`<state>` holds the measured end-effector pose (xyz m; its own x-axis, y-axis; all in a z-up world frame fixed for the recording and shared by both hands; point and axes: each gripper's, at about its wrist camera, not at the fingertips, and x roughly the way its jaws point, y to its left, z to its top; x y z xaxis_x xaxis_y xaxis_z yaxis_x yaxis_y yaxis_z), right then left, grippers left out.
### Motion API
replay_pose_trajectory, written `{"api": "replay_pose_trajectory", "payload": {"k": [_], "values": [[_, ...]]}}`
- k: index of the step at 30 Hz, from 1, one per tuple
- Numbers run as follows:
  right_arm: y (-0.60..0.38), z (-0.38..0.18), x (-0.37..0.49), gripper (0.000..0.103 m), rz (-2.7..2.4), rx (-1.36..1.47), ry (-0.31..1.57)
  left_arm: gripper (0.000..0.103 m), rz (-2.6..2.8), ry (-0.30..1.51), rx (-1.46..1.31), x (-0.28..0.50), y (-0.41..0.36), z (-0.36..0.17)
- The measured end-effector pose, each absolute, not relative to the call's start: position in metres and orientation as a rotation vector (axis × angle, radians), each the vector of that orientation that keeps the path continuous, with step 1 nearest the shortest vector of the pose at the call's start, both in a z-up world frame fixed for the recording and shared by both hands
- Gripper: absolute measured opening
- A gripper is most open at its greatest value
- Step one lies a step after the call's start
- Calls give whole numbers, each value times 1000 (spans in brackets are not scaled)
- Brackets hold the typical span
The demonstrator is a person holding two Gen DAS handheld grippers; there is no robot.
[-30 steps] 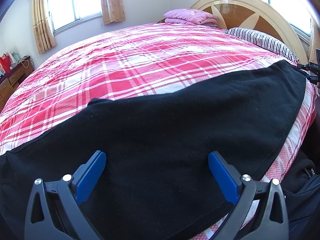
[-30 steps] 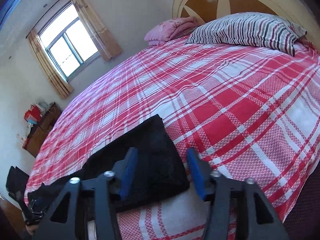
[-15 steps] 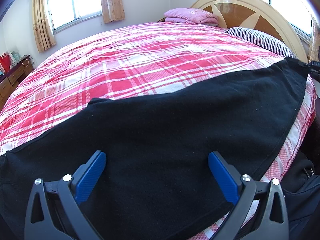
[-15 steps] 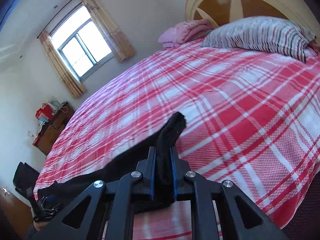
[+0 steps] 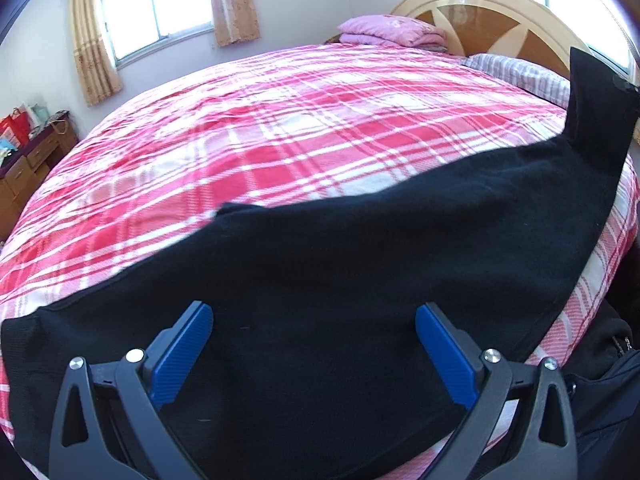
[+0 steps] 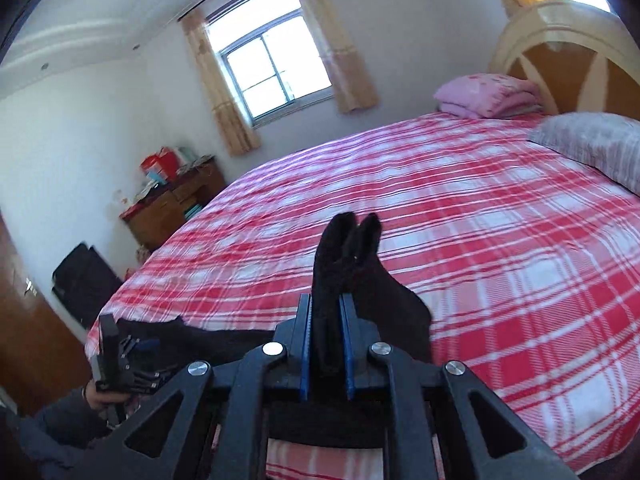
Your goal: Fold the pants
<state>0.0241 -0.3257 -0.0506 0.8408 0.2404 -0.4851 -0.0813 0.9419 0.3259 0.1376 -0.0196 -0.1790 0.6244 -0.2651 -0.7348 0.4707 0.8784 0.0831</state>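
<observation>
Lying along the near edge of the bed (image 5: 320, 128), the black pants (image 5: 340, 300) spread over its red plaid cover, their lower edge hidden behind the left gripper (image 5: 314, 350), whose 2 blue fingers stand wide apart above the cloth without touching it. Toward the headboard (image 5: 480, 4) end of the bed, the right gripper (image 6: 326, 350) pinches 1 bunched pants end tight between its narrow jaws, lifted off the cover. Whatever cloth hangs beneath that gripper is cut off from view.
</observation>
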Motion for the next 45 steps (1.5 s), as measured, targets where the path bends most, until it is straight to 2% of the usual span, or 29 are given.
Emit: {"api": "replay_pose_trajectory", "payload": {"k": [14,19,26,27,30,31,38,45], "values": [[-204,-63,71,13,434,184,627,103,-266,801,96,159,62,-166],[-161,-83,87,13,495,123,679,103,-319,797,115,153,51,-166],[-115,-149,116,14,547,12,863,103,-484,810,137,136,8,-163],[-114,-153,118,16,545,7,879,103,-505,814,135,134,3,-162],[-127,-150,116,48,570,39,889,103,-585,837,112,132,-15,-161],[-133,-146,113,51,587,54,883,103,-607,846,97,133,-20,-161],[-201,-130,88,51,483,102,816,103,-715,907,-43,148,-57,-165],[-280,-141,92,51,332,360,748,101,-730,968,-139,162,-86,-176]]}}
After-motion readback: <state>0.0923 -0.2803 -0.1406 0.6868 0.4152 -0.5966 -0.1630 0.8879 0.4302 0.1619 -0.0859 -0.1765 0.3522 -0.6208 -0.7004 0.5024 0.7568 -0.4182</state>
